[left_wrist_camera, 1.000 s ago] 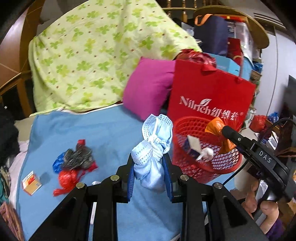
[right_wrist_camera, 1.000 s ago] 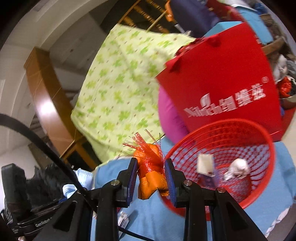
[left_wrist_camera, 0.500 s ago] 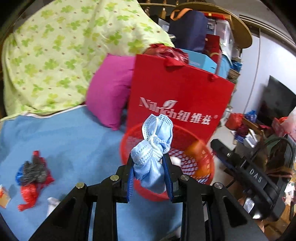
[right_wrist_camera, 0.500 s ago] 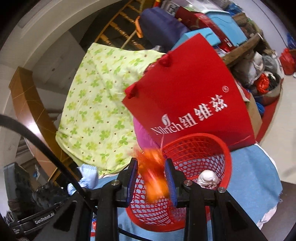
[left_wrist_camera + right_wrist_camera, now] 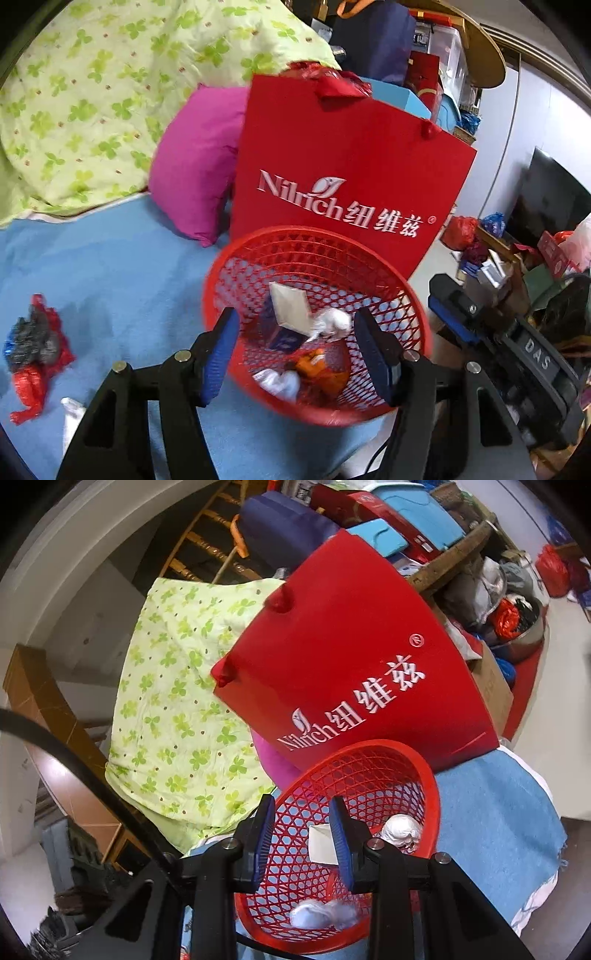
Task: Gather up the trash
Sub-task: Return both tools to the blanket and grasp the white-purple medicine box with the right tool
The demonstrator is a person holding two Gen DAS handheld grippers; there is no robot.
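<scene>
1. The left gripper (image 5: 295, 354) was positioned over the red mesh basket (image 5: 258, 243); its jaws were opening, with nothing between the pads.
2. The right gripper (image 5: 301, 838) was positioned at the basket rim (image 5: 436, 797). Its jaws stood at their narrow setting, parted slightly, with nothing clenched between them.
3. The basket rested on the blue blanket (image 5: 110, 266), directly in front of the red "Nilrich" paper bag (image 5: 351, 147).
4. Inside the basket lay the pale blue face mask (image 5: 279, 382), the orange wrapper (image 5: 321, 369), a small carton (image 5: 290, 314) and a white crumpled wad (image 5: 330, 323).
5. Red and grey wrappers (image 5: 33, 347) lay on the blanket, well apart from the basket.
6. A magenta pillow (image 5: 195, 158) leaned just beside the bag.
</scene>
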